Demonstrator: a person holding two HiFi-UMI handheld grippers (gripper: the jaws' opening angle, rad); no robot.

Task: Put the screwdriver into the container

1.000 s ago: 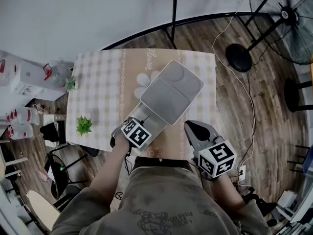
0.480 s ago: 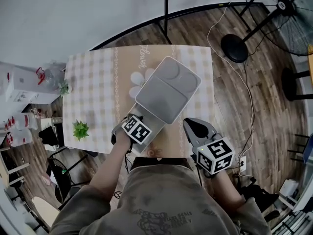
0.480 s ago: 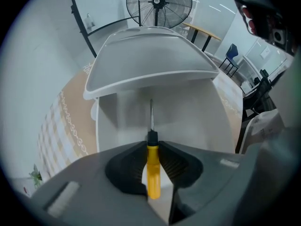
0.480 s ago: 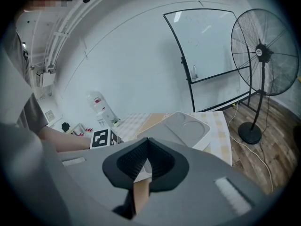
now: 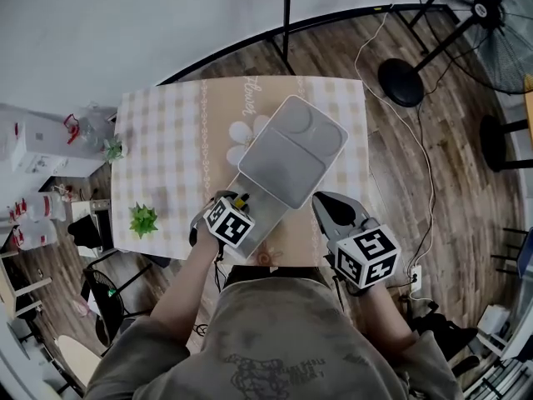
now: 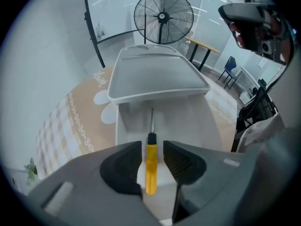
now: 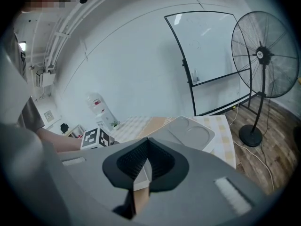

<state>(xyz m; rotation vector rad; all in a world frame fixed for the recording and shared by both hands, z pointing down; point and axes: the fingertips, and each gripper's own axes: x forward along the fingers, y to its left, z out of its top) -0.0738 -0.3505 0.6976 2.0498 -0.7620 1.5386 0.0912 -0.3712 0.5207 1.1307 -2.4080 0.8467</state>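
Lying in the container's (image 5: 293, 152) open 6 o'clock end, the screwdriver (image 6: 150, 167) has newly come into view beyond the left gripper (image 6: 152, 147), whose jaws stand spread clear of its handle. That suggests it has been released. The right gripper (image 7: 146, 160) is pressed together, empty.

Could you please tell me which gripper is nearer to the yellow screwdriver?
Left. The left gripper straddles the screwdriver with open fingers, inside the container; the right gripper, shut and empty, sits beside the container's right edge.
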